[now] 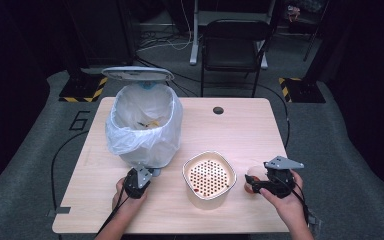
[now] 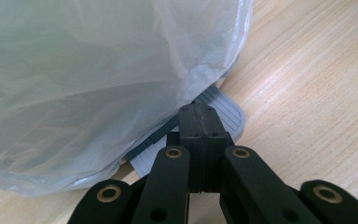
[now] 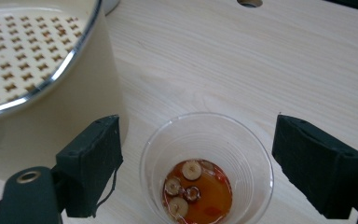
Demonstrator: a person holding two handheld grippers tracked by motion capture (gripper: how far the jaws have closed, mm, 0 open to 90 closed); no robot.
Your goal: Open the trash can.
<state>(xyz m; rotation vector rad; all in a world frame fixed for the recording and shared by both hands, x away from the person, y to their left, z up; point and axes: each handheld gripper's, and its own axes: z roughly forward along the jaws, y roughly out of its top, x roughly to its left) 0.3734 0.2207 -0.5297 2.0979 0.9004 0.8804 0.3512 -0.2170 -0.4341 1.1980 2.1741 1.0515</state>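
Note:
A bin lined with a clear plastic bag (image 1: 145, 125) stands at the table's left, its lid (image 1: 137, 73) raised. My left gripper (image 1: 147, 174) is shut, its tips (image 2: 197, 109) resting on the bin's grey ribbed pedal (image 2: 228, 112) under the bag (image 2: 98, 70). A cream container with a perforated strainer top (image 1: 209, 178) sits front centre. To its right stands a clear plastic cup (image 3: 242, 140) with orange liquid and round slices at its bottom. My right gripper (image 3: 200, 154) is open, with one jaw on each side of the cup and neither touching it.
The cream container's wall (image 3: 65, 102) is close beside one of the right gripper's jaws. A cable hole (image 1: 218, 110) is at the table's far edge. A black chair (image 1: 232, 45) stands beyond the table. The table's front edge is near both hands.

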